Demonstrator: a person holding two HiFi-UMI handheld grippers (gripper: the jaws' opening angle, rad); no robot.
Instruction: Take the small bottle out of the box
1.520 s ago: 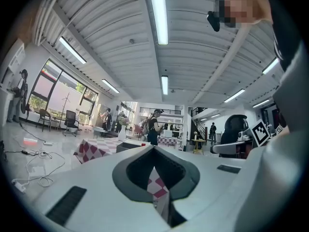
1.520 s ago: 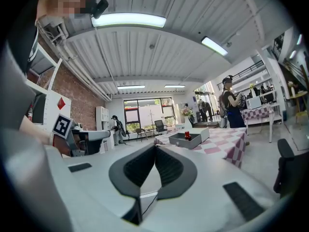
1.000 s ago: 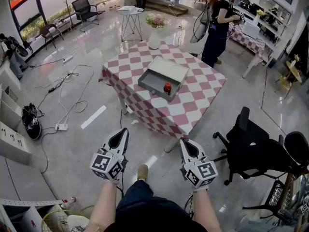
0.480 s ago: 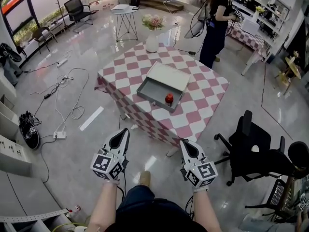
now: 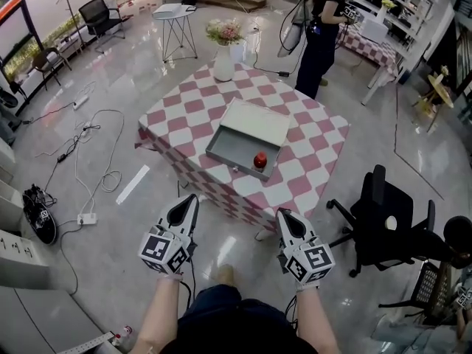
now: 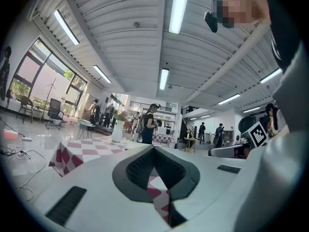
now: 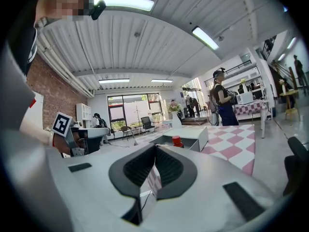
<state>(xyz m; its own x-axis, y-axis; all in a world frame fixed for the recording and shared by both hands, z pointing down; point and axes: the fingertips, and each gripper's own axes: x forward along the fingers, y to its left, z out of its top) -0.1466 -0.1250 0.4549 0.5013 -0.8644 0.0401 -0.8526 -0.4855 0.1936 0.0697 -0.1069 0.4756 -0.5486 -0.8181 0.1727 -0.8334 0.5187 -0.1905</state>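
Standing well short of the checkered table point(image 5: 302, 142), with left gripper point(image 5: 190, 200) and right gripper point(image 5: 282, 214) held side by side, low above the glossy floor point(image 5: 110, 257). Shut tight in both cases, with nothing gripped. Upright inside the open gray box point(image 5: 218, 153) at mid-table, close to its near wall: the small red bottle point(image 5: 259, 160), well apart from both tools. At the table's far corner, a white vase of flowers point(image 5: 223, 61). To the right, a black office chair point(image 5: 383, 212); beyond the table, a person in dark clothes point(image 5: 316, 35).
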